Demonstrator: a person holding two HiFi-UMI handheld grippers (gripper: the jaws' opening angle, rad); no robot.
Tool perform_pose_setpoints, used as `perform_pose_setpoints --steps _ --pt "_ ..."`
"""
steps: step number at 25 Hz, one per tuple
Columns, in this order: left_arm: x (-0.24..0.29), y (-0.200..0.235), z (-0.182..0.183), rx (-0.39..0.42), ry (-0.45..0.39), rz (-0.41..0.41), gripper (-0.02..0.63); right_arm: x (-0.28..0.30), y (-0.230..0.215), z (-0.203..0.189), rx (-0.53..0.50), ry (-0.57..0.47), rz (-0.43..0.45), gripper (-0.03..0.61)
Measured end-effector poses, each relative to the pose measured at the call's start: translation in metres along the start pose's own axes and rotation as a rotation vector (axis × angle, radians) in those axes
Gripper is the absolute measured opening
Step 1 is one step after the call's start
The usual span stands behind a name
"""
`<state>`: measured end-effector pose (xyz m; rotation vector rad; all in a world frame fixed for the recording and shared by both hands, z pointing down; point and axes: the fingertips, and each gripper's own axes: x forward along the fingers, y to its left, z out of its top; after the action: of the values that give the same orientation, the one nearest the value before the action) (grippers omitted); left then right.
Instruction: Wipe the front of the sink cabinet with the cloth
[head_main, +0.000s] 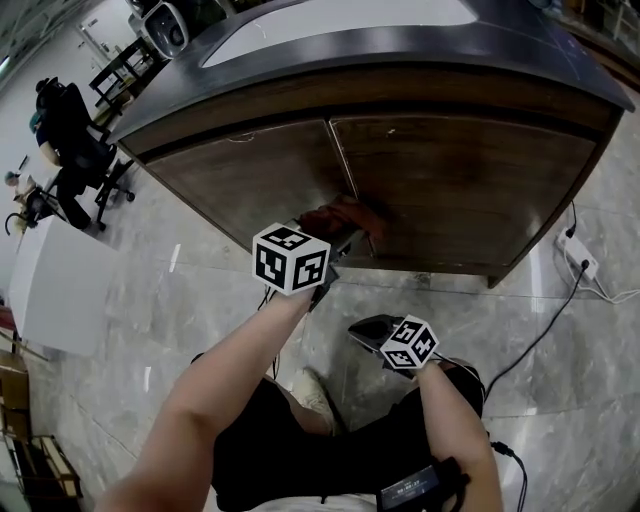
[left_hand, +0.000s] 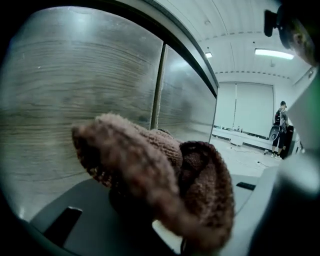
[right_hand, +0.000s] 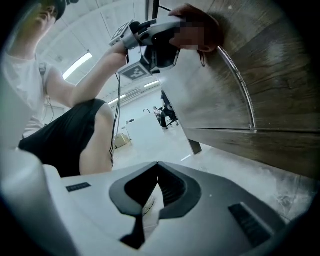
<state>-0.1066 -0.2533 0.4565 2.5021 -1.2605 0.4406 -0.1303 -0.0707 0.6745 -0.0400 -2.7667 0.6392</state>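
The left hand-held gripper (head_main: 338, 243) is seen clamped on the brown knitted cloth (head_main: 345, 215), and the cloth is pressed against the wooden front of the sink cabinet (head_main: 250, 175), low down at the seam between the two doors. Lower and just to the right, the right hand-held gripper (head_main: 358, 330) is held clear of the cabinet above the marble floor (head_main: 200, 290), jaws brought together on nothing. Far right, a white power strip (head_main: 578, 255) is laid on the floor

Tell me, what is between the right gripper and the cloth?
Only bare floor, seen in the head view. The right gripper hangs empty below the cloth, which the left gripper holds by the cabinet front.
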Motion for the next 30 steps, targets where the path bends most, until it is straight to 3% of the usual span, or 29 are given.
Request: perform_pose_setpoints --steps 4,10,15,20,24,27,30 --pt "0.013 -0.024 0.027 -0.051 -0.043 -0.046 0.120 -0.013 -0.001 -0.008 -0.009 0.026 -0.026 0.012" --pt "0.040 -0.055 0.043 -0.046 -0.043 -0.098 0.120 -0.047 -0.010 -0.003 -0.005 -0.012 -0.105 0.012" --pt "0.057 -0.077 0.046 -0.161 -0.026 -0.109 0.120 -0.071 -0.006 -0.008 0.010 -0.029 -0.159 0.012" --pt "0.079 -0.111 0.046 -0.061 0.003 -0.181 0.120 -0.088 -0.004 0.002 -0.011 -0.073 -0.176 0.012" --pt "0.096 -0.123 0.047 -0.107 -0.010 -0.207 0.120 -0.098 -0.004 0.000 -0.005 -0.090 -0.199 0.012" --pt "0.108 -0.152 0.058 -0.146 -0.037 -0.283 0.120 -0.104 0.002 -0.001 -0.002 -0.095 -0.210 0.012" --pt "0.123 -0.183 0.067 -0.126 -0.049 -0.342 0.120 -0.118 0.004 -0.003 -0.003 -0.101 -0.234 0.012"
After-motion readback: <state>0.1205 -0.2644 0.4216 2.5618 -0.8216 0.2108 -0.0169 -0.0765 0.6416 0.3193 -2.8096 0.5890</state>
